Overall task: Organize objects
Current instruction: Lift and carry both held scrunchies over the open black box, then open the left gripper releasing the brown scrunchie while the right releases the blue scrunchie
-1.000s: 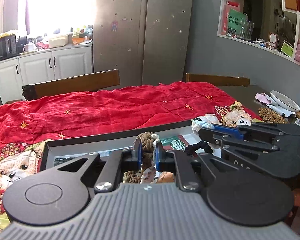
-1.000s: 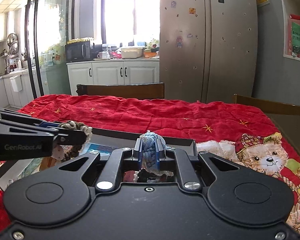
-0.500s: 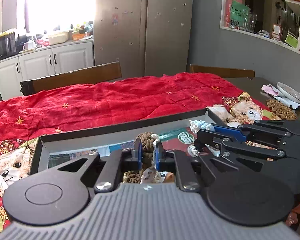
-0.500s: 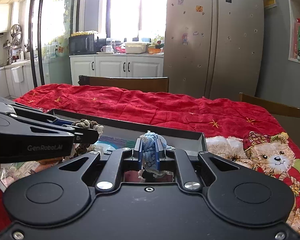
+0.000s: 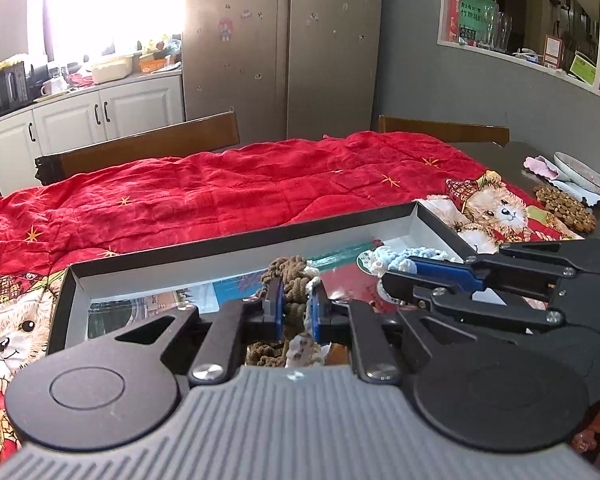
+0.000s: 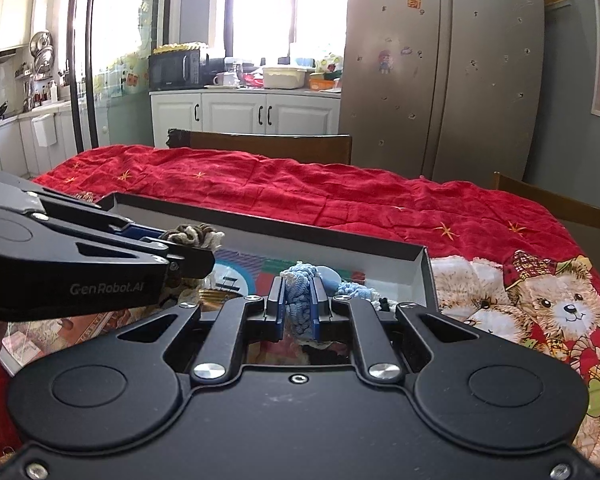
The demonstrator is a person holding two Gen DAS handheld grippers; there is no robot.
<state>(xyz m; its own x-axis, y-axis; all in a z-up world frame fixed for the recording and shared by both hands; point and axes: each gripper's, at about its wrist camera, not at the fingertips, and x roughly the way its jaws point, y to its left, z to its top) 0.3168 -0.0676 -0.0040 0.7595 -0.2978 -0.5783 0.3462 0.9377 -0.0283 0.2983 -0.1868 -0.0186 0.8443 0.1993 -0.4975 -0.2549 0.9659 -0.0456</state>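
My left gripper (image 5: pixel 296 304) is shut on a brown knitted toy (image 5: pixel 290 276) and holds it over a shallow black box (image 5: pixel 236 246) with grey inner walls and a printed floor. My right gripper (image 6: pixel 296 300) is shut on a light blue knitted toy (image 6: pixel 300 288) over the right end of the same box (image 6: pixel 340 236). The right gripper also shows in the left wrist view (image 5: pixel 388 276), with the blue toy (image 5: pixel 396 260) at its tips. The left gripper shows in the right wrist view (image 6: pixel 204 248) with the brown toy (image 6: pixel 192 234).
The box lies on a red quilt (image 5: pixel 220 196) with teddy bear prints (image 6: pixel 556 300) covering a table. Wooden chairs (image 5: pixel 140 152) stand behind it. A plate (image 5: pixel 580 172) and brown pellets (image 5: pixel 564 208) lie at the far right. A fridge (image 6: pixel 440 72) and cabinets (image 6: pixel 244 114) stand behind.
Both grippers have dipped lower and further into the box with their toys still held. The box fills more of both views than before.
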